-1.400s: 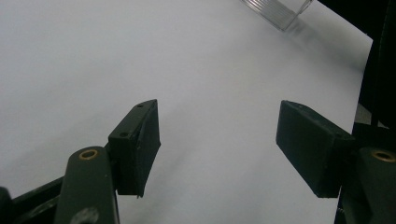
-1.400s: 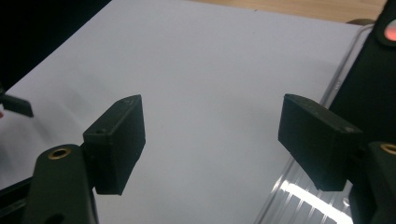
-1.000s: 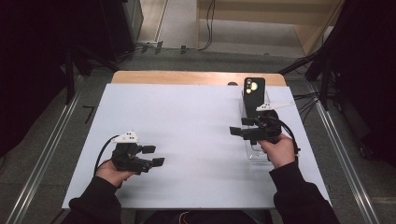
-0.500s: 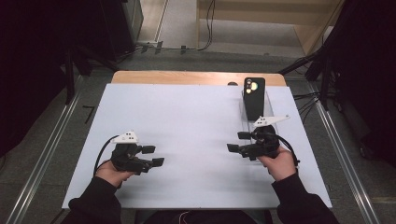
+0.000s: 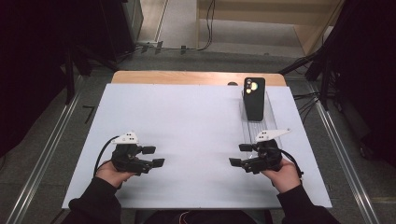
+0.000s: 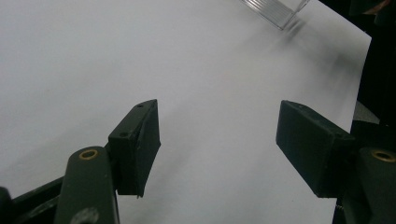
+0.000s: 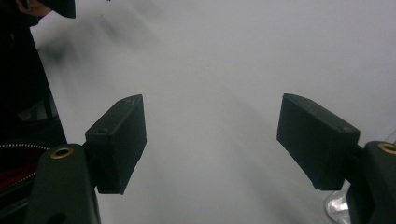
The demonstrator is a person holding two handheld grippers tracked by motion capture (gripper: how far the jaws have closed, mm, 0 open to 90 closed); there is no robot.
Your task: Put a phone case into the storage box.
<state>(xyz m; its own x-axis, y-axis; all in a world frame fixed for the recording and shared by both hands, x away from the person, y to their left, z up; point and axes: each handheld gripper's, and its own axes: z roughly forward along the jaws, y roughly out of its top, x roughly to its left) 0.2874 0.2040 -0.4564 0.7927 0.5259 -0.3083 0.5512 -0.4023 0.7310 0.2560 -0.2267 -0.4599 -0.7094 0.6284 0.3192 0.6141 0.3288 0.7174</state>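
Resting low over the near part of the white tabletop (image 5: 196, 116), both tools are sitting with their jaws apart and nothing between them. The left tool (image 5: 156, 156) is lying in the person's left hand (image 5: 112, 172) at the near left, its jaws pointing toward the middle of the tabletop; in the left gripper view its two black pads (image 6: 140, 144) are standing well apart with only bare white surface in the gap. The right tool (image 5: 240, 155) is being held in the right hand (image 5: 282, 175) at the near right, jaws pointing left toward the middle, and in the right gripper view its pads (image 7: 119, 140) are likewise spread wide over bare tabletop, gripping nothing. A black smartphone (image 5: 255, 98) is standing propped up, camera lenses at its top, in a clear plastic stand (image 5: 261, 125) at the far right of the tabletop; the stand's near end is lying just beyond the right tool, under the grey plate on top of it, and whether they are touching cannot be told. The phone is well apart from the left tool. A corner of the clear stand (image 6: 275, 11) is also showing at the top of the left gripper view. A strip of bare wood (image 5: 187, 78) is showing along the far edge of the tabletop.
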